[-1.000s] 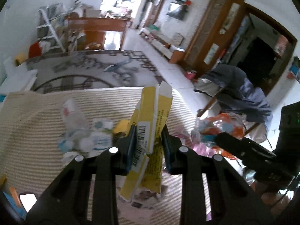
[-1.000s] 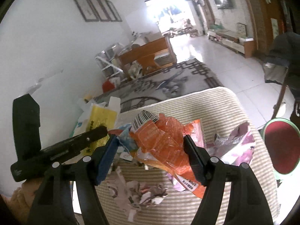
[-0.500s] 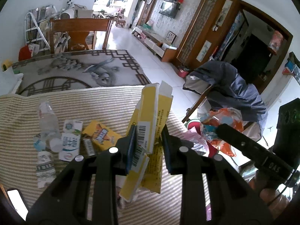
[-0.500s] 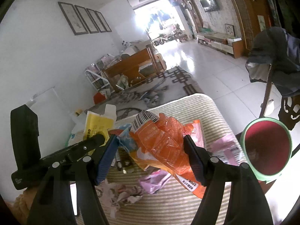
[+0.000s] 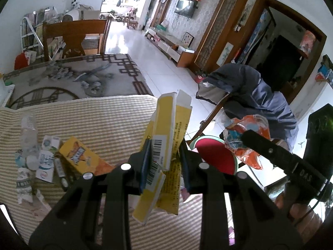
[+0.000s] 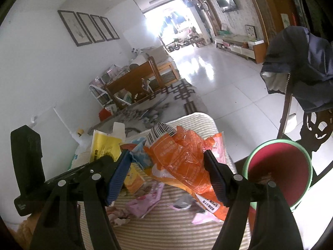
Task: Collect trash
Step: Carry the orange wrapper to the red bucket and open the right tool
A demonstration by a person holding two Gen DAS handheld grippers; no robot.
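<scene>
A flattened yellow carton (image 5: 166,145) is held upright in the left claw (image 5: 164,166), whose jaws are drawn narrow and pressed against its two faces; a barcode label is seen on its near side. In the right wrist view the same carton (image 6: 105,148) is seen at the left, beside the right claw. A crumpled orange plastic wrapper (image 6: 183,158) is gripped by the right claw (image 6: 166,175), the jaws set about half apart with the bundle filling the gap between the blue pad on the left and the black pad on the right; a striped scrap and a blue scrap are caught in the same bundle. In the left wrist view this wrapper (image 5: 247,139) is seen at the right, above a round bin (image 5: 214,156) with a green rim and red inside. The bin (image 6: 278,170) is placed on the floor just off the counter's right edge. The counter (image 5: 93,116) is covered with a striped beige cloth. On it, at the left, a small yellow box (image 5: 81,158), a clear plastic bottle (image 5: 28,133) and white cartons (image 5: 46,160) are left lying together. Pink wrappers (image 6: 145,202) and torn paper are scattered on the cloth below the right claw. A dark jacket (image 5: 256,95) is draped over a wooden chair beyond the bin
</scene>
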